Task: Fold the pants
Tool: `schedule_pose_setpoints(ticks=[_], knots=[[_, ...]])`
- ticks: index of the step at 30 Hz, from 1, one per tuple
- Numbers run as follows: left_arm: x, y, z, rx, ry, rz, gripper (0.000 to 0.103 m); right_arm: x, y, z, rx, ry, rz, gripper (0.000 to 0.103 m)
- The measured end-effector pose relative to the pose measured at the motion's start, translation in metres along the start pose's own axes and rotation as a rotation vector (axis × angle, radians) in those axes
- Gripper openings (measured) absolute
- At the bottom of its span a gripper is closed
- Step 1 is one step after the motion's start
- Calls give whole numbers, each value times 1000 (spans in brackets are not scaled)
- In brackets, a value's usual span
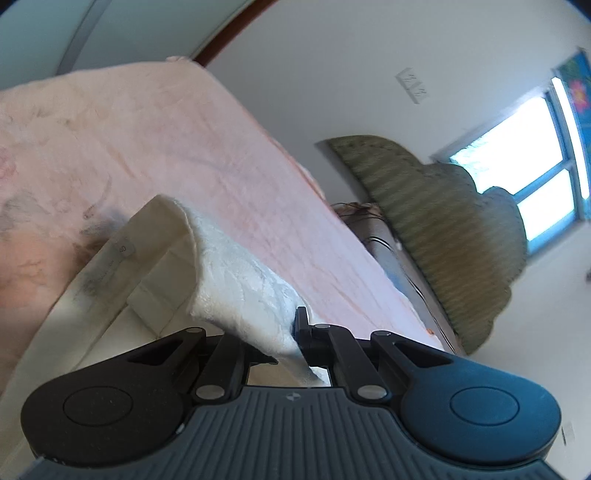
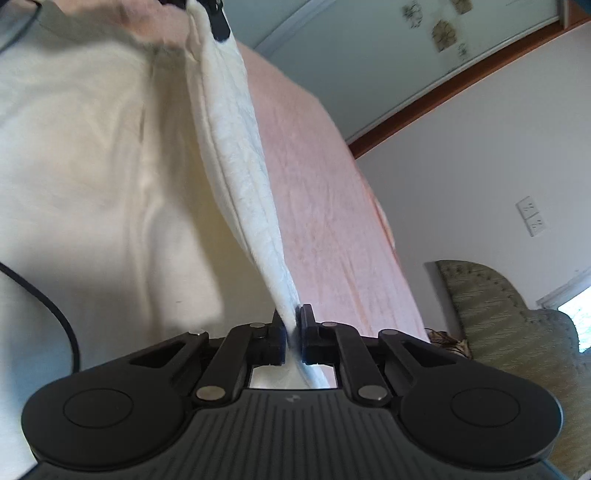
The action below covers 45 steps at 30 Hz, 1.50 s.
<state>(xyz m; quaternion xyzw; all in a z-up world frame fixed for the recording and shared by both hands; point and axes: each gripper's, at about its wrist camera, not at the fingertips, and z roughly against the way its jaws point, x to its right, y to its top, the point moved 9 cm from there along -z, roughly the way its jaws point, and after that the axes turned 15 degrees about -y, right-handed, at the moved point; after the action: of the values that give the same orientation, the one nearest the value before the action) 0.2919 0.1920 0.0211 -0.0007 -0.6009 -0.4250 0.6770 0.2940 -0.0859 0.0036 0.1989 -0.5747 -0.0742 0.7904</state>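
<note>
Left wrist view: your left tongs (image 1: 295,332) are clamped tight on a fold of the pants (image 1: 236,273), the cloth running through the jaws and out below them. The waistband curls up in an arch just ahead, inside face showing, with a small size label (image 1: 123,250) sewn on it. The rest of the garment lies on the bed (image 1: 229,155), over the pink bedcover. Keep this grip firm and lift only enough to clear the bedcover; judged from the arching band, too little tension across it will let it buckle when you lay it over.

Right wrist view: your right tongs (image 2: 293,332) are likewise shut on an edge of the pants (image 2: 236,155), a narrow strip pinched between the jaws. From there the edge runs taut, up and away to the top of the frame, where the tip of the other tongs (image 2: 219,26) bites the same edge. Carry both hands together, same height, so that edge stays straight, then set it down on the matching edge.

The pants: cream-white, soft, with a crinkled, faintly patterned outer face and a smoother, yellower lining. The broad panel left of the edge hangs loose and creased. Expect it to drape limply and drag; smooth it after landing.
</note>
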Motion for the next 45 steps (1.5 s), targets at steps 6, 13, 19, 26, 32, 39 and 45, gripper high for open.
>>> schedule_pose_setpoints(ticks=[6,13,19,26,32,39,45], knots=[[0,-41,55,-6,-12,-59,6,-24,5,90,43,11,-18,4],[-47,-99,92,-79,106,33,5,-94,-4,154,19,113,-44,4],[-40,-104,103,-55,144,-41,6,-104,-7,165,-1,122,-123,4],[-59,-103,92,-50,213,-33,8,-114,-5,183,7,137,-185,4],[-50,-106,94,-25,287,-143,18,-119,-4,190,-23,151,-254,4],[-42,-103,111,-41,322,-89,33,-117,-11,198,-36,137,-352,8],[4,-98,139,47,510,-340,45,-67,-52,232,-68,109,-542,17]])
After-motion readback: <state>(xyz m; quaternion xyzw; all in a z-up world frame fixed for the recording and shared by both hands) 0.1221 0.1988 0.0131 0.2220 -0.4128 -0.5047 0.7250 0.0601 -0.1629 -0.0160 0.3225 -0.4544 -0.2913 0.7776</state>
